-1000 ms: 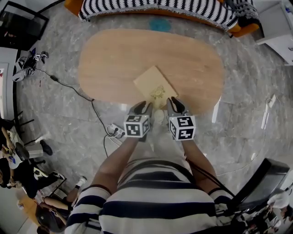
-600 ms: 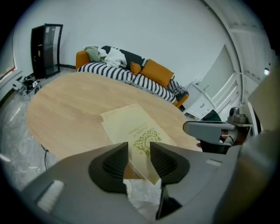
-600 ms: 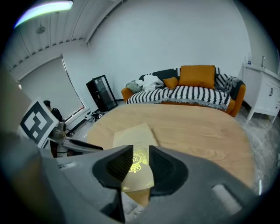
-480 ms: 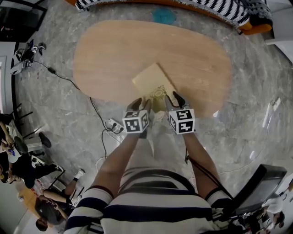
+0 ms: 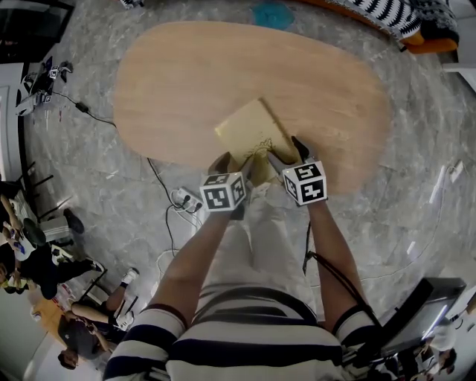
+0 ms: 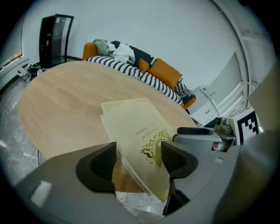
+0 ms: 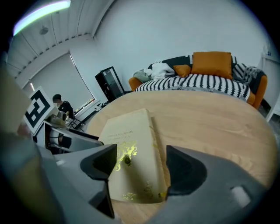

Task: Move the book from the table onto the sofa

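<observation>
A pale yellow book [image 5: 251, 131] with gold ornament lies on the oval wooden table [image 5: 178, 82], its near corner over the front edge. Both grippers hang at that near end, jaws having just been opening. My left gripper [image 5: 236, 165] is open, and the book's [image 6: 133, 127] left near corner shows between its pads [image 6: 103, 162] without touching. My right gripper [image 5: 288, 152] is open too, with the book's [image 7: 133, 144] right near corner between its spread jaws. The striped orange sofa [image 6: 148, 74] stands beyond the table's far side.
A cable and power strip [image 5: 186, 201] lie on the marble floor left of my legs. A teal patch [image 5: 272, 13] lies on the floor between table and sofa [image 5: 394, 16]. A black cabinet [image 6: 53, 39] and white drawers [image 6: 209, 110] flank the sofa.
Both grippers have come down and forward to the book's near end, and their jaws have spread wide. The book has not moved on the table.
</observation>
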